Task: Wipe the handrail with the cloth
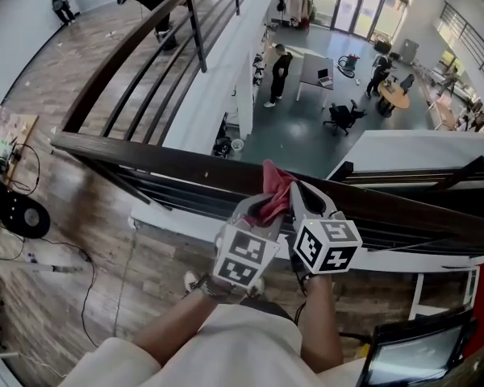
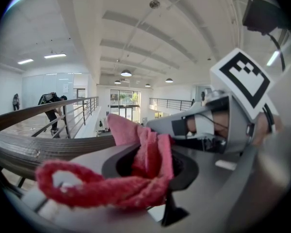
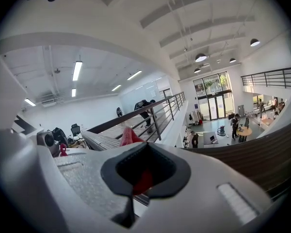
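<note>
Cloth point(image 1: 273, 193), head view: red, bunched, pinched from both sides between left gripper point(image 1: 258, 210) and right gripper point(image 1: 300, 200); held over the dark wooden handrail point(image 1: 145, 153), at the stretch nearest the body; contact with the rail top not clear from this angle; open hall with people far below, past the rail.

Left gripper view: jaws closed on a thick fold of cloth point(image 2: 148, 154); loose looped end spilling out to the left in front of the jaws; right gripper point(image 2: 157, 126) close alongside, tips reaching into the same wad.

Right gripper view: jaws together, thin strip of red cloth point(image 3: 142, 181) caught in the notch, small tuft poking up above the pads; brown handrail point(image 3: 266, 154) running off to the right, lower than the tongs.

Step in hand, by judgement: cloth gathered and gripped by both tongs, positioned at the rail; no sign of a wiping stroke.

Next move, by judgement: lower the wad until pressed flat on the rail top; slide along its length with both grips firm; mind the loose loop; a slipped grip here likely means cloth lost over the edge.
</note>
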Demonstrator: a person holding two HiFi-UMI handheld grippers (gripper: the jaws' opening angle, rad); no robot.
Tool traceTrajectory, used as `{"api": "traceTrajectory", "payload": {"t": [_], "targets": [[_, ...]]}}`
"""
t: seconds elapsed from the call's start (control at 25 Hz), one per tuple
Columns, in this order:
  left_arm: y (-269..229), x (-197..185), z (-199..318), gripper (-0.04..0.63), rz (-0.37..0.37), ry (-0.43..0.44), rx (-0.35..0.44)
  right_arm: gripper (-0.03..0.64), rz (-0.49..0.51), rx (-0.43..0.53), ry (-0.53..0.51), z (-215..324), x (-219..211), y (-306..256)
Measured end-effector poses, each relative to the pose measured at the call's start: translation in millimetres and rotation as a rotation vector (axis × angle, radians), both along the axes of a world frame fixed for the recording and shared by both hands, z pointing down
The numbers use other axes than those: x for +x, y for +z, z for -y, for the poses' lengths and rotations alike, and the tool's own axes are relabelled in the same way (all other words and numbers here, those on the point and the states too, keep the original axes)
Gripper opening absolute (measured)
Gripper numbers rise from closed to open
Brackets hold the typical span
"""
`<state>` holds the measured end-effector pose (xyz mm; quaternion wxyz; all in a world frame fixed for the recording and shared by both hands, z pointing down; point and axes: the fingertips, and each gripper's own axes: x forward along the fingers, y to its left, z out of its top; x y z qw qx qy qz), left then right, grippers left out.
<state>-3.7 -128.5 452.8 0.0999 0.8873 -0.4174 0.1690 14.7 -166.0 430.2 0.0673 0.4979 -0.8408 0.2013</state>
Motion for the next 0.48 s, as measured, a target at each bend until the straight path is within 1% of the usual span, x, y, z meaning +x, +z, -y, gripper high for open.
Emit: {"api": "traceTrajectory", "payload": {"t": [0.24, 0.48], "targets": [[-3.8, 12.4, -0.2, 0.069, -0.025, 0.027, 0.014, 0.003, -0.016, 0.014, 0.029, -1.7, 13.8, -4.1], [-2.7, 21.4, -3.4, 0.069, -0.017, 0.042, 0.032, 0.003, -0.032, 0.025, 0.058, -5.7, 23.9, -2.8]]}}
